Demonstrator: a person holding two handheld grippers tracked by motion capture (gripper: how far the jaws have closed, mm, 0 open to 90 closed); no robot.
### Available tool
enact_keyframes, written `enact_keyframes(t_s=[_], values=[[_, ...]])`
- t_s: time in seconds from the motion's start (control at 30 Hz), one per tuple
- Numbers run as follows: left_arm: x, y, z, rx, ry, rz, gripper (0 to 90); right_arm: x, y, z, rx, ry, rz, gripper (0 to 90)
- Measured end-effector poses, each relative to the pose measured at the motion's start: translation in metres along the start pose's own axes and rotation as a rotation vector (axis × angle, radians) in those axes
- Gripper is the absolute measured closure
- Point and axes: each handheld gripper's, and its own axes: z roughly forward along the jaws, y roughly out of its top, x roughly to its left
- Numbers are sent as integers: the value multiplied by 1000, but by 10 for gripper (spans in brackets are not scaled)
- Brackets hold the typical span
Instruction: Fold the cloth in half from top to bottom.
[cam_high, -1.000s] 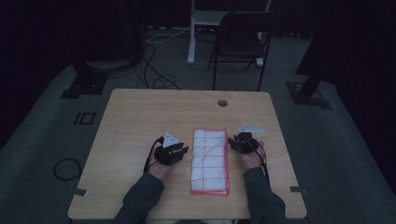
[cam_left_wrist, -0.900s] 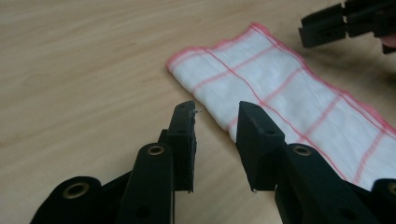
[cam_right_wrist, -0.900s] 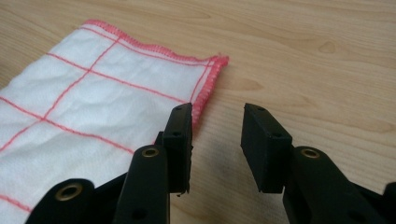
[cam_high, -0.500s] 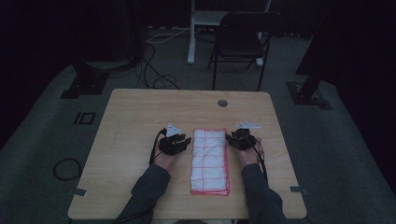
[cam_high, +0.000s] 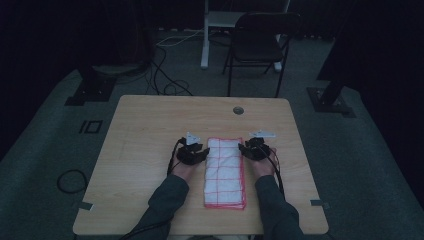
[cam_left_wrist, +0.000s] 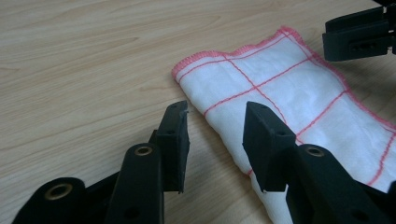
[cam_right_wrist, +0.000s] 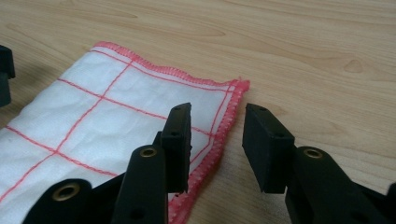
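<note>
Dim room, one wooden table (cam_high: 150, 130), one folded checked cloth (cam_high: 225, 172), two grippers flanking it, left gripper (cam_left_wrist: 215, 135) just widened, right gripper (cam_right_wrist: 217, 140) agape, both holding nothing

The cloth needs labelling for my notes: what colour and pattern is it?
The cloth is white with a red grid and red stitched hem, clearest in the left gripper view.

A folded white cloth with a red grid (cam_high: 225, 172) lies lengthwise on the light wooden bench (cam_high: 150, 125), nearer its front edge. The left gripper (cam_high: 196, 153) sits just beside the cloth's far left edge, the right gripper (cam_high: 250, 148) beside its far right corner. A dark folding chair (cam_high: 260, 42) stands behind the bench.
</note>
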Motion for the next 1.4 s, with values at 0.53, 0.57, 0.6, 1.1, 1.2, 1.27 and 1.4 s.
enact_keyframes(t_s=[0.53,0.57,0.6,1.1,1.2,1.27,1.4], values=[[-1,10,27,28,33,-59,585,3,2,14,13,-9,34,607],[-1,10,27,28,33,-59,585,3,2,14,13,-9,34,607],[-2,10,29,39,39,-49,585,3,2,17,21,-16,37,604],[-6,11,33,69,79,-36,571,6,3,22,55,-17,14,648],[-7,14,34,87,78,-42,621,7,3,23,60,-2,11,725],[-8,15,34,102,74,-37,682,7,4,23,63,10,17,779],[-8,16,34,113,46,-36,824,4,4,25,62,49,45,843]])
